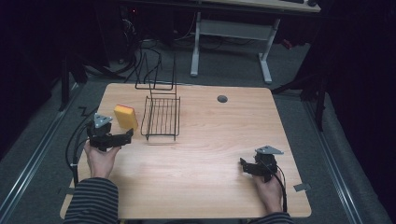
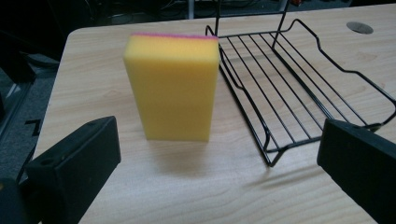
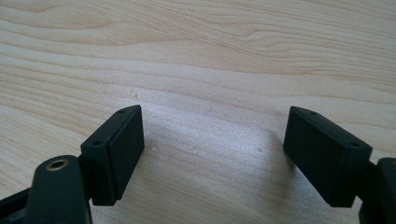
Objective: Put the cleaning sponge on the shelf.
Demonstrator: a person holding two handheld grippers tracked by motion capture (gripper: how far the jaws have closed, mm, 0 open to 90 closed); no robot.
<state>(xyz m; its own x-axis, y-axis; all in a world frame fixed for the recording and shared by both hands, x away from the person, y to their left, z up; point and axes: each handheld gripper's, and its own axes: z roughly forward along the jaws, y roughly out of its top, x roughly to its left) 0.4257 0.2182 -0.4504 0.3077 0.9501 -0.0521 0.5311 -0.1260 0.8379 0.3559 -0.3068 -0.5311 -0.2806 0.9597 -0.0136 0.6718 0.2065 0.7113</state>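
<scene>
Left claw (image 2: 215,154) gapes wide just short of the sponge (image 2: 173,86): approach step. Next, advance and close. Right claw (image 3: 212,154) idles open.

A dim lab or office: grey carpet (image 1: 299,116), trailing cables (image 1: 140,51), height-adjustable desk (image 1: 233,28) behind the wooden table (image 1: 210,154).

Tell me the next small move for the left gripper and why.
Probably ease the left gripper forward until its open jaws flank the sponge. The sponge stands upright on the table, just ahead of the jaws and beside the wire rack, and nothing is gripped yet.
</scene>
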